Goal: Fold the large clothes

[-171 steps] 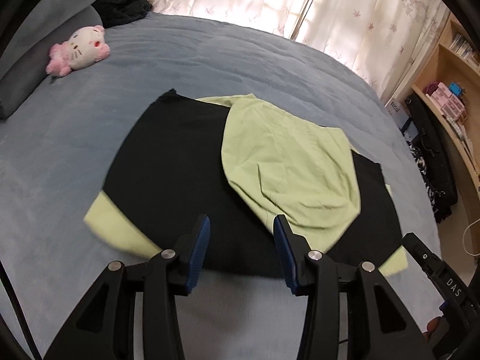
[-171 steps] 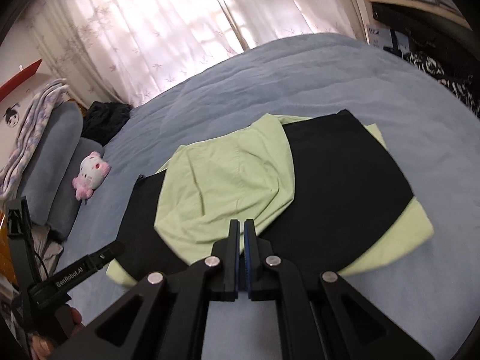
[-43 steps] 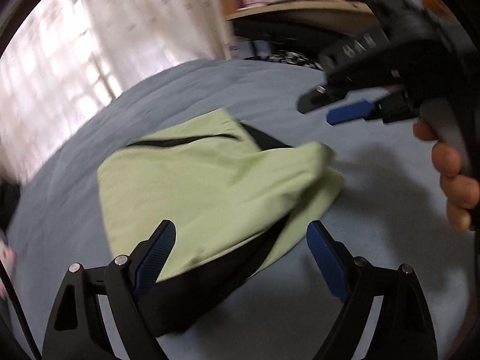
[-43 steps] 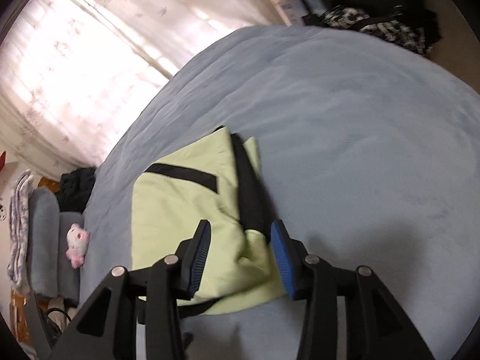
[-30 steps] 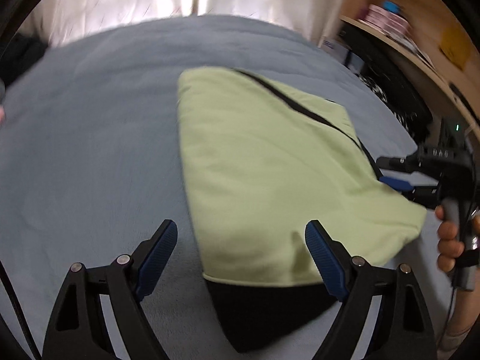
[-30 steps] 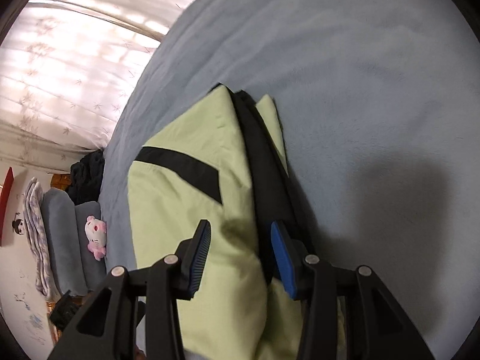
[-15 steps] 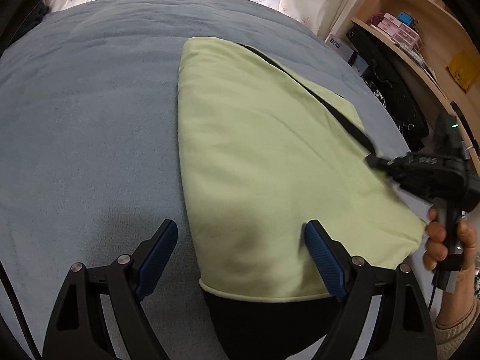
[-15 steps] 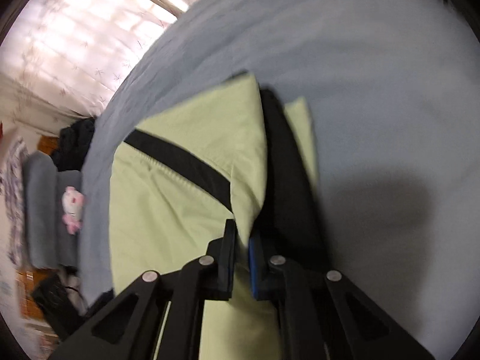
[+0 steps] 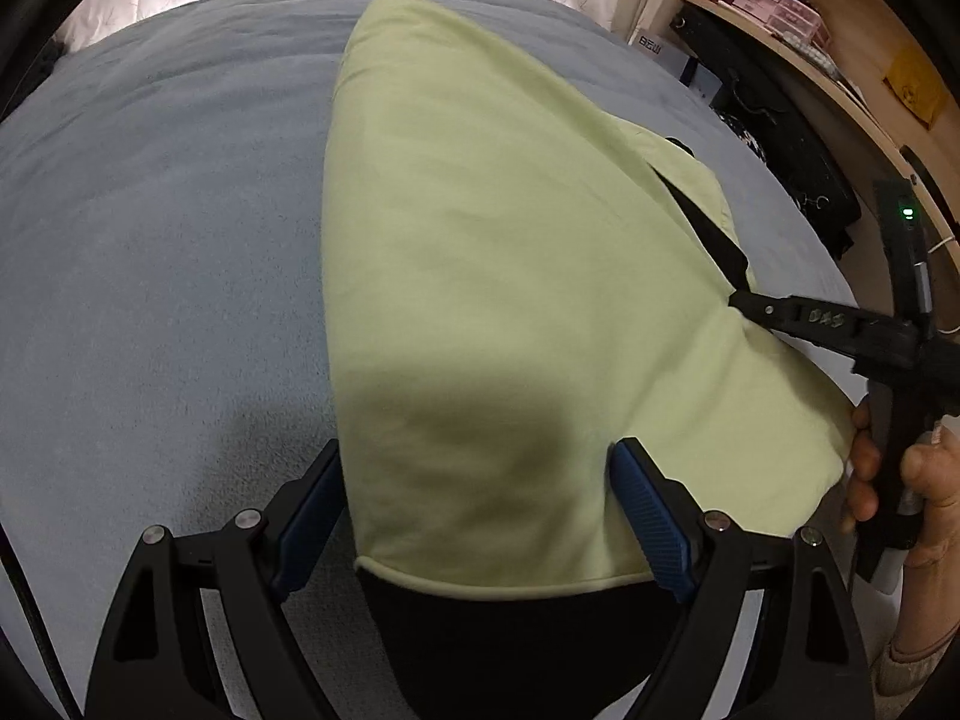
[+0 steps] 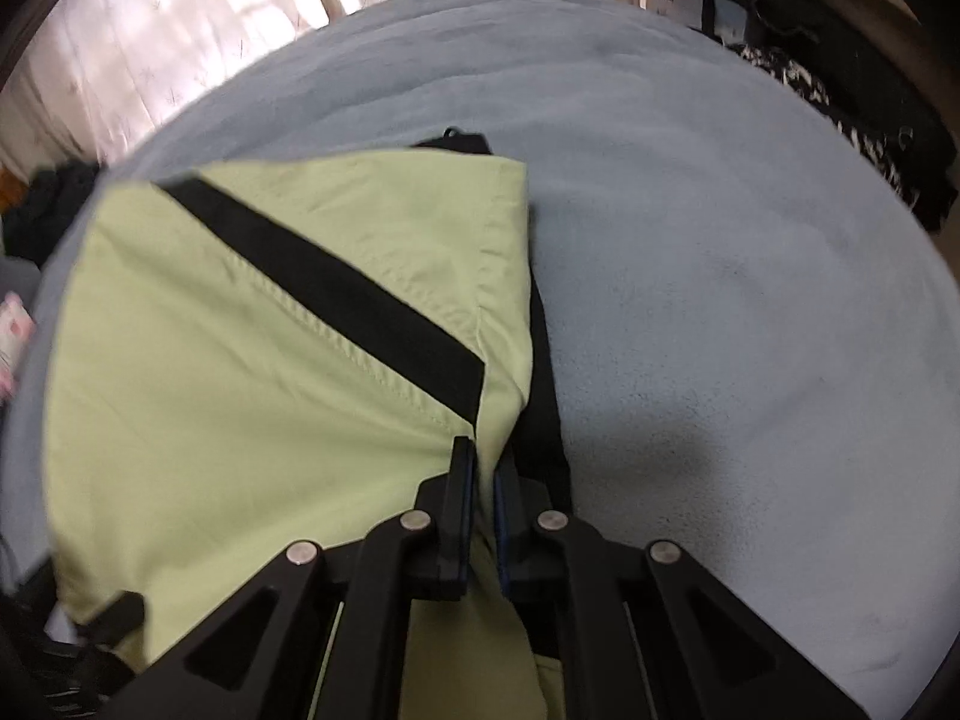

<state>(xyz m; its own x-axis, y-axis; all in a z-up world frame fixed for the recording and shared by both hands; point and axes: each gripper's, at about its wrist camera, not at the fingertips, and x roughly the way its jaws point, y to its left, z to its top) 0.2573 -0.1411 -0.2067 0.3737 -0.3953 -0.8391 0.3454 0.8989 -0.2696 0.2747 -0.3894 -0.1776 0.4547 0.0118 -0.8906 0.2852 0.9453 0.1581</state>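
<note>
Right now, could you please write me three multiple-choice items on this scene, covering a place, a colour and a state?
1. Where does the garment lie?
A. on a shelf
B. on the grey-blue bed
C. on the floor

2. What colour is the stripe across its green top layer?
A. black
B. red
C. white

3. How is the right gripper?
A. wide open above the cloth
B. shut on nothing
C. shut on the garment's edge

Answers: B, bedding surrounds it; A, a dark band crosses the green; C, green cloth sits pinched between its nearly closed jaws.
</note>
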